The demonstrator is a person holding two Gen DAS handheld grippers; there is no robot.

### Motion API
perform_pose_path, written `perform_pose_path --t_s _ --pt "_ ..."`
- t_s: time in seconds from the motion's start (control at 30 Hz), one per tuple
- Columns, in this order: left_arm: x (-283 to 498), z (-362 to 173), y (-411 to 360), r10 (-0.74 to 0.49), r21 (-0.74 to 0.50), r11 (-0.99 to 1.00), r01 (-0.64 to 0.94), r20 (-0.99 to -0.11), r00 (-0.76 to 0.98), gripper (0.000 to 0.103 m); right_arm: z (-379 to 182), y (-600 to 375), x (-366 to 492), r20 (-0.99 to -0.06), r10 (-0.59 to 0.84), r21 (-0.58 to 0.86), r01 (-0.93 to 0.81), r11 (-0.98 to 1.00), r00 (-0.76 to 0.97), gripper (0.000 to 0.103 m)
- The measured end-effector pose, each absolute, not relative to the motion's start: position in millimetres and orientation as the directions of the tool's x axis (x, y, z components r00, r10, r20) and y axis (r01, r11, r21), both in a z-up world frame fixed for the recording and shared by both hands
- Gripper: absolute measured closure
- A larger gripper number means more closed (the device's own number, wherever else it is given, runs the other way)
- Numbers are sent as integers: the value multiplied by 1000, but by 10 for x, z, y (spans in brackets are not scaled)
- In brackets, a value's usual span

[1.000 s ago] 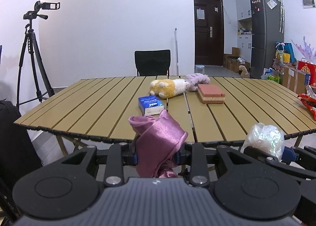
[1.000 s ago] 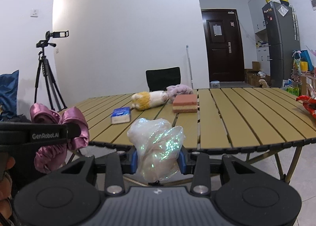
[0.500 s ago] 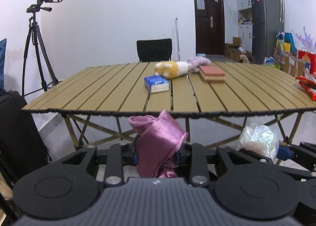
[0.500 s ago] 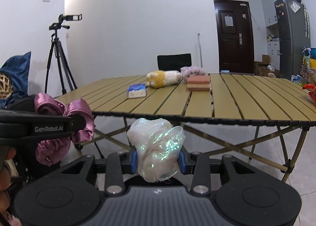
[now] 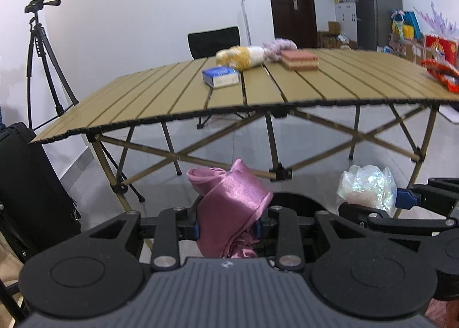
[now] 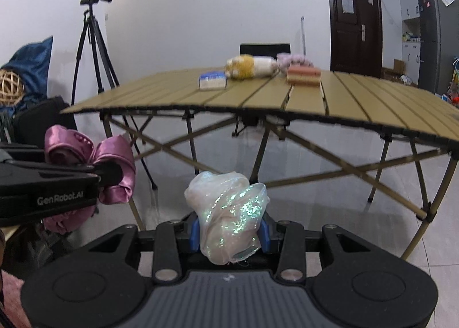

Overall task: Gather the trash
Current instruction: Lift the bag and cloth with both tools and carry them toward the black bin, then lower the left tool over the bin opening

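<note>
**Both tools loaded, held below the edge of the surface**

The left tool (image 5: 226, 227) is clamped on a crumpled pink satin cloth (image 5: 229, 207), which bulges up between its blue pads. The right tool (image 6: 229, 232) grips a wad of iridescent clear plastic (image 6: 229, 213) the same way. The two sit side by side, each visible in the other's view, in front of the slatted tan surface (image 5: 330, 87) and lower than its near edge, with the folding legs and grey floor behind. On the surface lie a blue tissue pack (image 5: 221, 77), a yellow-and-white plush toy (image 5: 243, 56), a pink sponge block (image 5: 299, 59) and a red snack wrapper (image 5: 441, 75)
</note>
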State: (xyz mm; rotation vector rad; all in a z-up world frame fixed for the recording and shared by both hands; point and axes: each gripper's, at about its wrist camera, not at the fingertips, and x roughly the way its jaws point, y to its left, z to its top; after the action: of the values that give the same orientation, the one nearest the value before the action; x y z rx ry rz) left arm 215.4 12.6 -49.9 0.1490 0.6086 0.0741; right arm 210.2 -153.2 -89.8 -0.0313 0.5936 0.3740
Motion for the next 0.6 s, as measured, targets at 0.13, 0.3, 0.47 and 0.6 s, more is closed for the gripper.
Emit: perform_pose_path --t_s 0.13,0.3,0.47,0.6 --pt "2155 -611 121 113 172 985 -12 -596 795 71 -1046 -1523 2097 -597 324 69 -356 932 734 66" --pt "2154 -792 133 118 186 982 5 -640 759 71 -1236 -1541 2127 -653 306 66 -351 934 692 66" --pt "2177 -1054 215 135 196 981 8 -705 697 71 -1450 -1574 2199 -715 269 59 -328 943 645 66" --pt "2230 -1239 320 150 194 981 0 -754 640 71 -1683 -1605 2278 -775 231 55 -301 952 589 66"
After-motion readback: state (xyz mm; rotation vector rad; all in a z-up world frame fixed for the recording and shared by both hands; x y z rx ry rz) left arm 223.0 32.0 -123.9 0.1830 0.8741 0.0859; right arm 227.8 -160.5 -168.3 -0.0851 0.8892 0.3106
